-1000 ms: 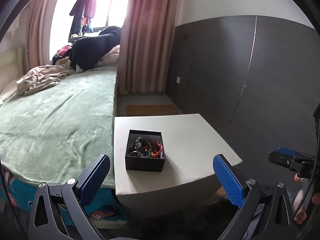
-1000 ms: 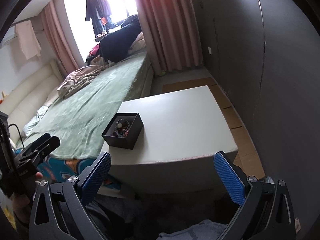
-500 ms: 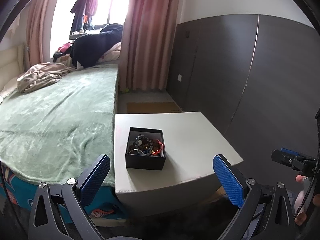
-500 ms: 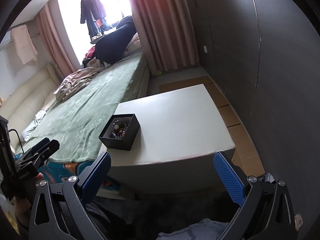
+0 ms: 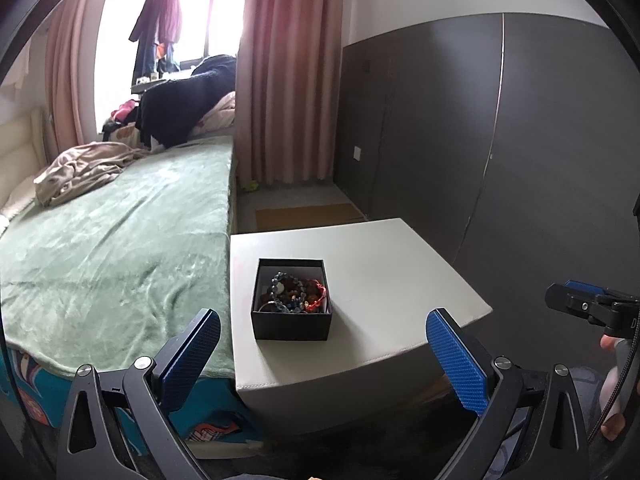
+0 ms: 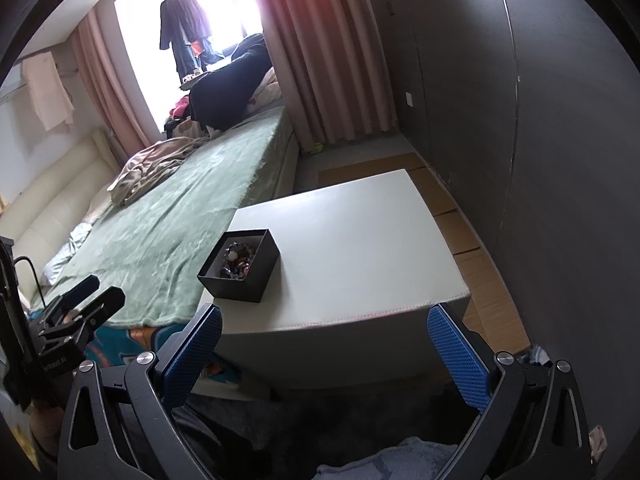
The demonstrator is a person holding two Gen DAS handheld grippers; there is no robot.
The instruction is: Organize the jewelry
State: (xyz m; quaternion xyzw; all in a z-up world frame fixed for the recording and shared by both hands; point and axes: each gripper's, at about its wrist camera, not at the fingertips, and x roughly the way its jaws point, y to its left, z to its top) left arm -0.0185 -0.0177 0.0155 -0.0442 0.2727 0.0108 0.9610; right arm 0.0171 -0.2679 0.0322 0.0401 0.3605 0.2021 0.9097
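Note:
A small black open box (image 5: pixel 292 304) (image 6: pixel 240 266) stands near the left front of a pale square table (image 5: pixel 384 280) (image 6: pixel 352 248). Inside lies a tangle of jewelry (image 5: pixel 294 294) (image 6: pixel 237 260): dark bead bracelets, a blue bead strand and a red cord. My left gripper (image 5: pixel 324 344) is open, held short of the table's front edge and below the box. My right gripper (image 6: pixel 325 340) is open too, in front of the table's near edge, with the box ahead and to its left. Neither holds anything.
A bed with a green blanket (image 5: pixel 116 240) (image 6: pixel 168 224) runs along the table's left side, clothes heaped at its far end. Dark wardrobe panels (image 5: pixel 500 140) (image 6: pixel 540 120) close the right side. Pink curtains (image 5: pixel 288 80) hang by the window. Cardboard (image 6: pixel 468 240) lies on the floor.
Both grippers have risen and drifted slightly, so the table and box sit a little lower and closer in view. Both stay open. The box has not moved.

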